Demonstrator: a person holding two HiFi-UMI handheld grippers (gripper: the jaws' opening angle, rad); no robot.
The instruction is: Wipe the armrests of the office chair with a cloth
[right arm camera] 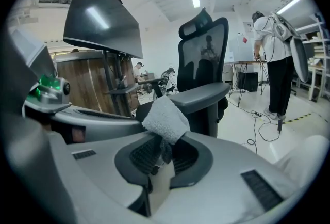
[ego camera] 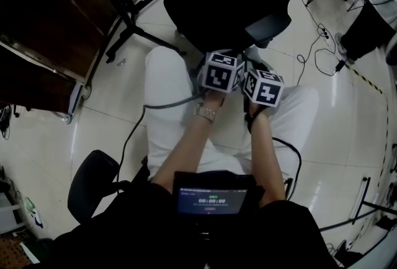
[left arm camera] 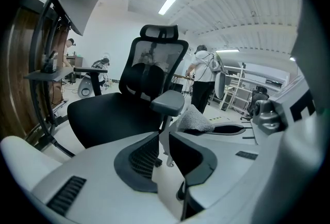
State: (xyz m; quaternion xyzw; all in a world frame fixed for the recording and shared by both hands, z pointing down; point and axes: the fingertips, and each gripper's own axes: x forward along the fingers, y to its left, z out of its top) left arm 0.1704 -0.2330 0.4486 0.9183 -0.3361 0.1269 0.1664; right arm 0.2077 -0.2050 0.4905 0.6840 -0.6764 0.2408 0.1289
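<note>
Office chair (ego camera: 223, 7), black, is standing directly ahead of both grippers. The right gripper (right arm camera: 161, 153) is pinching a grey cloth (right arm camera: 165, 118) in its jaws. The cloth is bunching up above them, just in front of the chair's armrest (right arm camera: 201, 95); whether it is touching cannot be told. The left gripper (left arm camera: 164, 153) is holding its jaws narrowly apart with nothing between them, pointing at the chair's seat beside that armrest. A standing person (right arm camera: 273, 42) is working well behind the chair.
</note>
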